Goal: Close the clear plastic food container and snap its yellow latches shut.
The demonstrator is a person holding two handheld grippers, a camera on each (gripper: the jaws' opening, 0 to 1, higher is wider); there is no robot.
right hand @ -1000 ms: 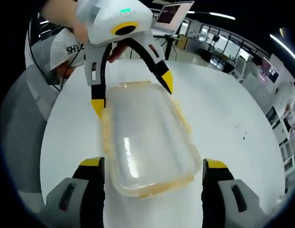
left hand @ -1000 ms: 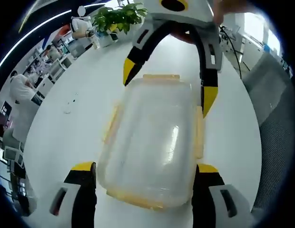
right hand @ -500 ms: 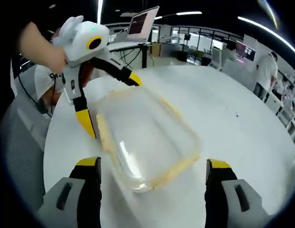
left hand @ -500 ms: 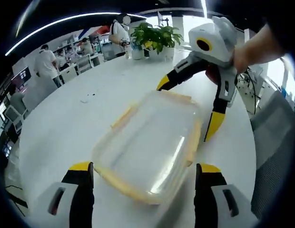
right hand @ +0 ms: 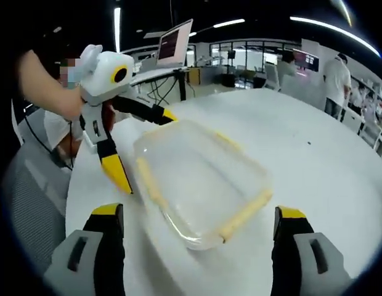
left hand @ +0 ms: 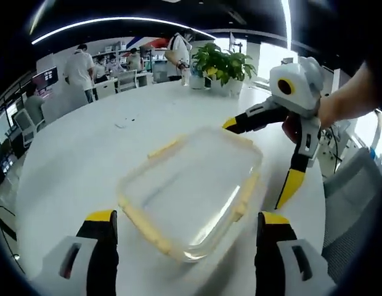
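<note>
A clear plastic container [left hand: 191,185] with its lid on lies on the white table [left hand: 86,154], with yellow latches [left hand: 142,223] along its edges. I cannot tell whether the latches are snapped. My left gripper [left hand: 186,217] is open, its jaws wide on either side of the container's near end. The right gripper [left hand: 259,161] comes in from the right, open, straddling the far corner. In the right gripper view the same container [right hand: 200,179] lies between my right gripper's [right hand: 199,214] wide jaws. There the left gripper [right hand: 145,150] stands open at the far left corner.
A potted plant [left hand: 222,61] stands at the table's far edge, with people and desks beyond. A laptop [right hand: 175,43] sits on a stand behind the table. A grey chair [right hand: 31,203] is beside the table edge. A hand [left hand: 339,105] holds the right gripper.
Both grippers have drawn back a little and swung round the container, so it now lies at an angle between their jaws. The jaws stay wide apart.
</note>
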